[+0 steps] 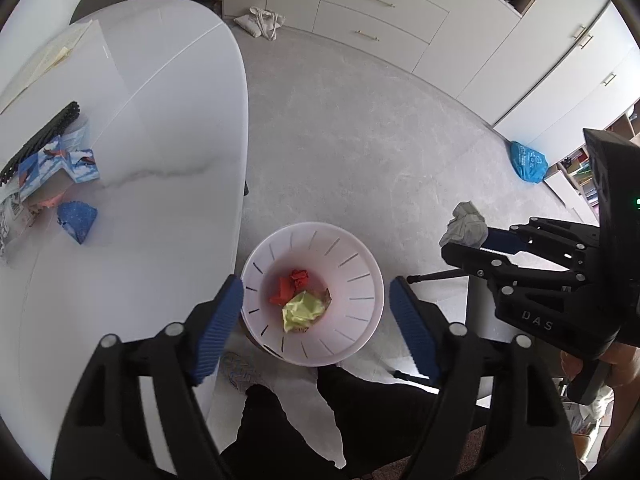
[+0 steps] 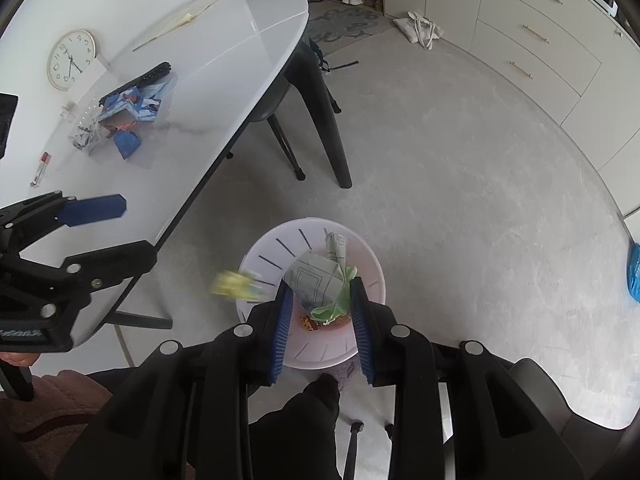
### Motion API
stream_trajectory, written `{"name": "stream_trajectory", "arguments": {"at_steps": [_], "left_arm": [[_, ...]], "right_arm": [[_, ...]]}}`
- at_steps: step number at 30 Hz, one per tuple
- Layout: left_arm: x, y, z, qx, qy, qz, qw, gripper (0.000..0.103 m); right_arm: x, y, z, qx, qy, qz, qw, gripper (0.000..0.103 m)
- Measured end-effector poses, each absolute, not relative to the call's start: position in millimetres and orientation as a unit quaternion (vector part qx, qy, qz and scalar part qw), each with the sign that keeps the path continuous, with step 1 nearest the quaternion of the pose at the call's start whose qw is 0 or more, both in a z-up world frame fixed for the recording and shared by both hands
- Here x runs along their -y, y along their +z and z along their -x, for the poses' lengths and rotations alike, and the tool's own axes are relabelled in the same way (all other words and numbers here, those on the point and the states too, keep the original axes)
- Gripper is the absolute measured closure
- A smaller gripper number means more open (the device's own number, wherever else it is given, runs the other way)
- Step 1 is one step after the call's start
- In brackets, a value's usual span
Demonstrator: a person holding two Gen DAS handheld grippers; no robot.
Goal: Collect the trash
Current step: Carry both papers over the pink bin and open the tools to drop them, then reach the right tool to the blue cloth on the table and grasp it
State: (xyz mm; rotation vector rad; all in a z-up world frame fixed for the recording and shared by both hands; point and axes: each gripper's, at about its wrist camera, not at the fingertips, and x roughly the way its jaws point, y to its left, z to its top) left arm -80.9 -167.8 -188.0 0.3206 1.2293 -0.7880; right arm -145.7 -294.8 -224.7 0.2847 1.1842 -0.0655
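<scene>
A white slotted waste bin (image 1: 362,280) stands on the floor beside the table; it also shows in the right wrist view (image 2: 280,248). Red and yellow-green crumpled papers (image 1: 302,306) lie inside it. My left gripper (image 1: 316,320) is open and empty above the bin. A blurred yellow scrap (image 2: 236,285) is in the air by the bin's left rim. My right gripper (image 2: 322,312) is shut on a crumpled grey-green printed paper (image 2: 316,280) and holds it above the bin; the paper also shows in the left wrist view (image 1: 464,226). More trash (image 1: 60,176) lies on the white table (image 1: 160,120).
On the table are blue wrappers (image 2: 128,142), a black comb-like strip (image 2: 152,74), clear plastic and a small red-white item (image 2: 42,168). A wall clock (image 2: 71,59), table legs (image 2: 328,128), a tote bag (image 2: 424,30) and a blue bag (image 1: 528,162) are around. My legs (image 1: 280,432) are below.
</scene>
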Motion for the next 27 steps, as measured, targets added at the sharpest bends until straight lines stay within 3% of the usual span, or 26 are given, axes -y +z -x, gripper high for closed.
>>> {"name": "stream_trajectory", "arguments": {"at_steps": [1, 6, 17, 18, 20, 21, 22, 27], "left_arm": [[168.4, -186.3, 81.0, -0.557, -0.358, -0.146, 0.735, 0.021], [166.4, -178.8, 80.7, -0.552, -0.347, -0.141, 0.745, 0.013], [132.6, -165.0, 62.2, -0.549, -0.301, -0.115, 0.771, 0.012], [128.6, -164.8, 60.2, -0.551, -0.296, -0.112, 0.772, 0.012], [118.0, -164.0, 55.1, -0.553, -0.283, -0.104, 0.777, 0.012], [112.4, -163.6, 52.3, -0.553, -0.276, -0.1, 0.779, 0.012], [106.7, -163.1, 50.2, -0.554, -0.27, -0.098, 0.782, 0.012], [83.1, -155.7, 39.4, -0.545, -0.238, -0.076, 0.8, 0.012]], "right_arm": [[295.7, -225.2, 145.9, -0.556, -0.031, -0.134, 0.82, 0.072], [297.8, -225.9, 145.6, -0.556, -0.028, -0.135, 0.819, 0.072], [282.9, -243.0, 140.7, -0.572, -0.001, -0.137, 0.808, 0.072], [279.2, -247.3, 139.9, -0.577, 0.005, -0.138, 0.805, 0.067], [273.5, -252.8, 138.2, -0.584, 0.005, -0.137, 0.8, 0.04], [271.3, -254.1, 137.5, -0.585, 0.0, -0.134, 0.8, 0.021], [269.4, -254.0, 137.3, -0.584, -0.01, -0.129, 0.801, 0.011], [271.6, -248.1, 135.5, -0.576, -0.032, -0.138, 0.805, 0.004]]}}
